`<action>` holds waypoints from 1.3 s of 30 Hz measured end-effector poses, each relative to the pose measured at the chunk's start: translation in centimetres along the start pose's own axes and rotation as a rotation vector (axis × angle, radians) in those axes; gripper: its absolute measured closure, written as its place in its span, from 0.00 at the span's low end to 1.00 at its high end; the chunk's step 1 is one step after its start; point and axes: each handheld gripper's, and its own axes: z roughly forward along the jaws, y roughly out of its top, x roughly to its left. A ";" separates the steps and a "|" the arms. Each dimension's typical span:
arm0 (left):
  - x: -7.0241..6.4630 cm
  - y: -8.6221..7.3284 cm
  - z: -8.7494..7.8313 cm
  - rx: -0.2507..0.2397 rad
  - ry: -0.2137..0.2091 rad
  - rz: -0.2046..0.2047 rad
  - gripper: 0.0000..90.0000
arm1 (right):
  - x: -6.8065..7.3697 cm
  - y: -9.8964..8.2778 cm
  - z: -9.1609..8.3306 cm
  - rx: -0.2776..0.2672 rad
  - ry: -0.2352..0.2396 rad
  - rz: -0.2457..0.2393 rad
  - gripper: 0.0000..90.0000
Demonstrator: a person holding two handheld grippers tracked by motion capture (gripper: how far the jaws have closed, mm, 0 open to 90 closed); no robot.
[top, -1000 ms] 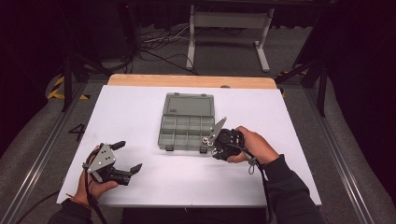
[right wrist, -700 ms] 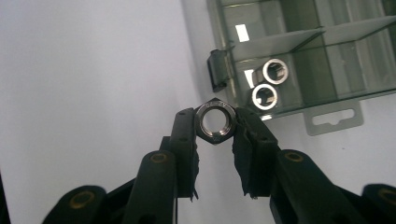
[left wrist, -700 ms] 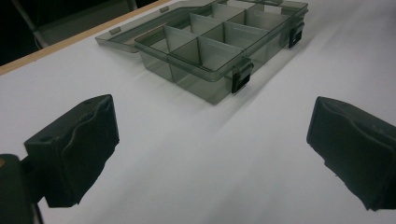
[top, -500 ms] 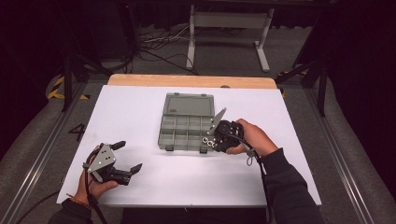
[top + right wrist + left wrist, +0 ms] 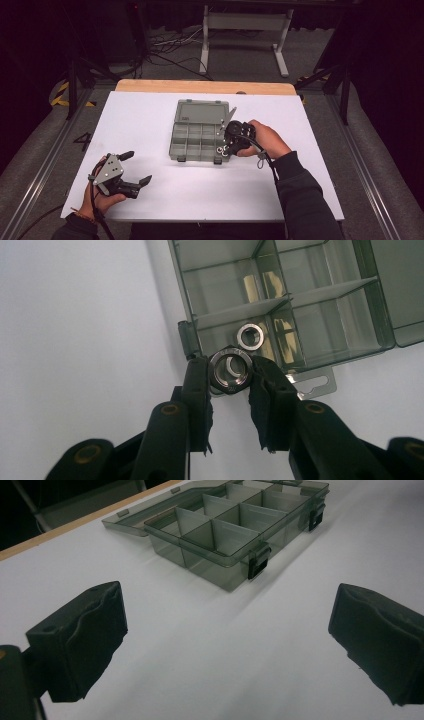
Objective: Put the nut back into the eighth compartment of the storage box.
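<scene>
White tabletop (image 5: 150, 125) from my high view: the compartment box (image 5: 197, 135) sits open at centre, my right gripper (image 5: 223, 150) at its four o'clock corner, my left gripper (image 5: 135, 167) resting toward seven o'clock, jaws wide and empty. Left gripper view now: both pads apart over bare table, box (image 5: 235, 535) up at twelve o'clock. Right gripper view: jaws clamped on a steel hex nut (image 5: 229, 371) (over the box's near edge), with a ring-shaped washer (image 5: 250, 336) lying in the compartment just beyond, at one o'clock.

One open compartment box (image 5: 197, 134), two metal nuts (image 5: 229, 371), two hand-held grippers (image 5: 136, 170).
</scene>
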 end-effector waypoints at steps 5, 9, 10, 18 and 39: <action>0.0 0.0 0.0 0.000 -0.002 0.001 0.03 | -0.5 0.3 0.2 0.006 0.002 0.012 0.79; 0.0 0.0 0.0 0.000 0.000 0.001 0.03 | -0.9 0.6 0.5 0.013 0.000 0.012 0.79; 0.0 0.0 0.0 0.000 0.000 0.002 0.03 | -0.9 0.7 0.6 0.017 0.002 0.015 0.79; 0.0 0.0 0.0 -0.001 0.001 0.004 0.03 | -1.1 1.6 1.2 0.039 0.003 0.005 0.79; 0.1 -0.1 0.0 -0.002 -0.003 -0.003 0.03 | -1.5 2.2 2.8 0.085 0.022 0.010 0.78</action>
